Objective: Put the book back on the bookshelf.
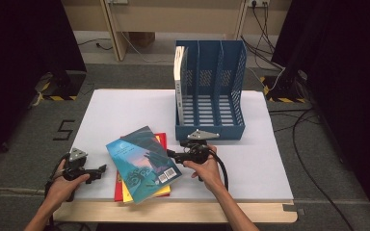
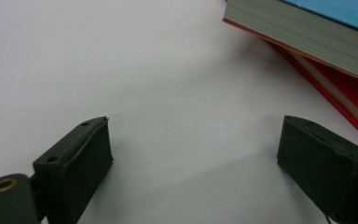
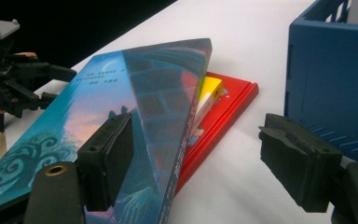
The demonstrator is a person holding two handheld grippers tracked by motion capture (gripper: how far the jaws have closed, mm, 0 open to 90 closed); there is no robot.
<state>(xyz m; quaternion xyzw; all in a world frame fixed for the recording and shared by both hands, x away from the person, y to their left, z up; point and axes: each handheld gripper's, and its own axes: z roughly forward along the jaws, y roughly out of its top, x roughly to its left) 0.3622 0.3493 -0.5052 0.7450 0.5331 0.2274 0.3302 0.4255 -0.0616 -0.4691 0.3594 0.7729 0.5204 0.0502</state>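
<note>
1. Plenty hidden in the stack near the worktop's (image 1: 125, 103) front edge: the blue book (image 1: 143, 163) lies on top, skewed, covering most of the yellow book (image 3: 209, 89) and the red book (image 1: 119, 191) at the bottom.
2. Only a corner and an edge strip of yellow peek out; the cover print is too small to read.
3. In the left gripper view the blue book's page edge and the red book are cut off at the top right corner.
4. Left hand-held gripper (image 1: 98, 173) sits low over the white worktop, just left of the stack, jaws wide apart, nothing between them.
5. Right hand-held gripper (image 1: 172, 154) is at the stack's right side, jaws spread wide, nothing held; in its own view one jaw sits in front of the blue cover, the other over bare worktop near the rack. Touching the book? Cannot tell.
6. Blue rack (image 1: 210, 89) stands on the far right part of the worktop, just beyond the right hand (image 1: 206, 166).
7. A white book (image 1: 179, 72) stands upright in the rack's left slot; its other slots look bare.
8. Around the worktop: grey floor, cables (image 1: 308, 144) at right, dark curtains both sides.
</note>
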